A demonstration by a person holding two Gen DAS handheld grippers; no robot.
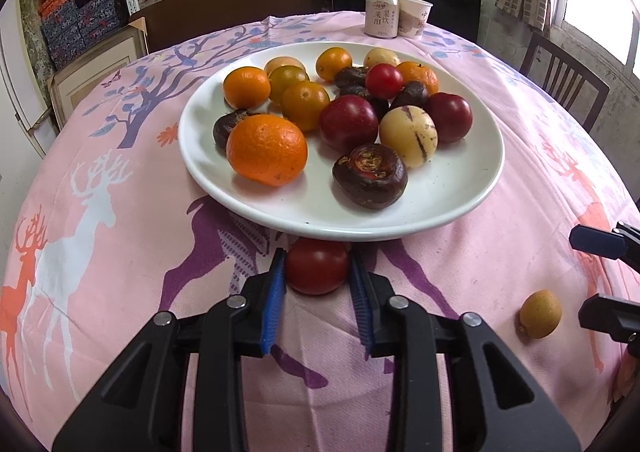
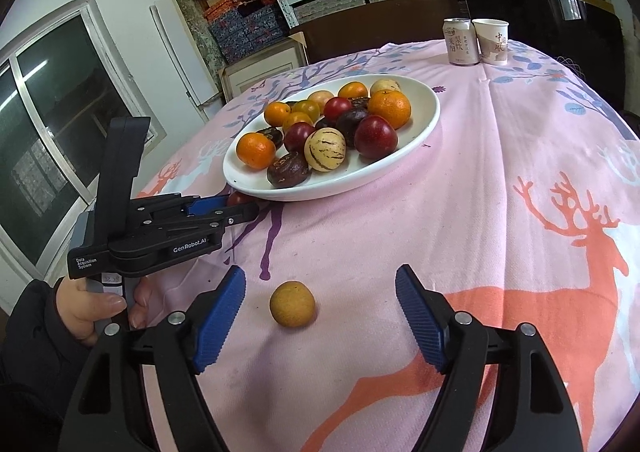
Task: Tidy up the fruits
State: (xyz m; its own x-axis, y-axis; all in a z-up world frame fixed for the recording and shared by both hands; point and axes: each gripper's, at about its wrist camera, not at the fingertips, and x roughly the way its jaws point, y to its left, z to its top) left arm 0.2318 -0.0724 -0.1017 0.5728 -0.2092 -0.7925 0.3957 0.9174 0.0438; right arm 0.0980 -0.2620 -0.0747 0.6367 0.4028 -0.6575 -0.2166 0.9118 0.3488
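Note:
A white plate (image 1: 460,195) holds several fruits: oranges, red tomatoes, dark chestnuts and a pale striped melon. It also shows in the right wrist view (image 2: 400,167). My left gripper (image 1: 318,266) is shut on a red tomato (image 1: 317,266) just below the plate's near rim, at cloth level; it appears in the right wrist view (image 2: 240,203). My right gripper (image 2: 320,292) is open, its blue pads on either side of a small yellow-brown fruit (image 2: 292,304) lying on the cloth, just ahead of the fingertips. That fruit also shows in the left wrist view (image 1: 540,314).
The table wears a pink deer-print cloth (image 2: 520,171). A drink can (image 1: 381,15) and a paper cup (image 1: 416,16) stand at the far edge. A dark chair (image 1: 560,83) stands at the right. Shelves of boxes fill the back.

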